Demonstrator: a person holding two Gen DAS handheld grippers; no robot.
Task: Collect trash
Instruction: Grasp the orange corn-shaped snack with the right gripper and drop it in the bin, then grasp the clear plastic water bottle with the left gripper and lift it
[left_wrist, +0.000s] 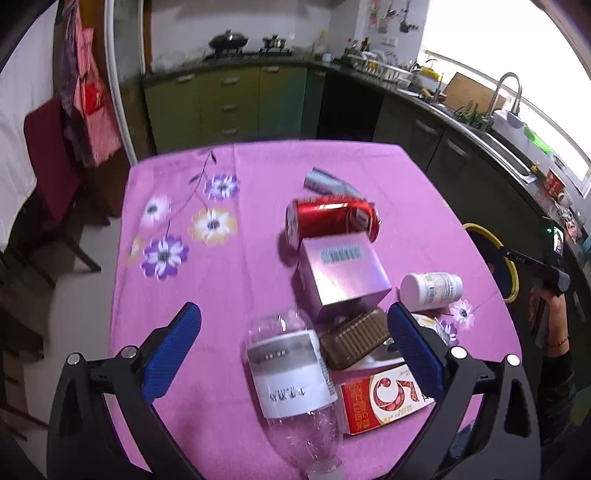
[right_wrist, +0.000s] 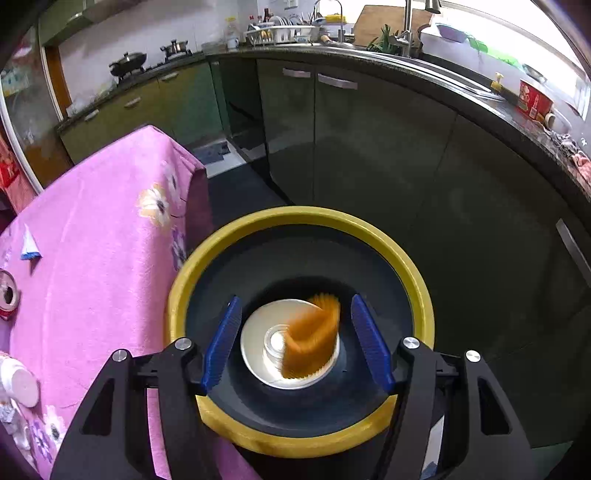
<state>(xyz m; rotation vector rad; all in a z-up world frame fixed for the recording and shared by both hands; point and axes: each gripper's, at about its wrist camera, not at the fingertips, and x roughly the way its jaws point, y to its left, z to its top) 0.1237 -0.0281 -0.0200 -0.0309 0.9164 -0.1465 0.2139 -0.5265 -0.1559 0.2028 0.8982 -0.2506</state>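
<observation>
Your right gripper (right_wrist: 295, 341) hangs with jaws spread and empty over the yellow-rimmed black bin (right_wrist: 402, 258), where a blurred ribbed orange wrapper (right_wrist: 314, 336) sits over a white round dish (right_wrist: 255, 336) at the bottom. Your left gripper (left_wrist: 293, 349) is open too, above the pink floral tablecloth (left_wrist: 221, 288), straddling the clear plastic bottle (left_wrist: 291, 384) and ribbed brown tray (left_wrist: 352, 341), with the pink box (left_wrist: 343, 273) and red can (left_wrist: 330, 219) beyond.

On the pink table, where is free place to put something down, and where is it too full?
The tablecloth is bare left of the red can and clear bottle, around the printed flowers. Crowded on the right: can, pink box, brown ridged piece, white pill bottle and red carton lie close together.
</observation>
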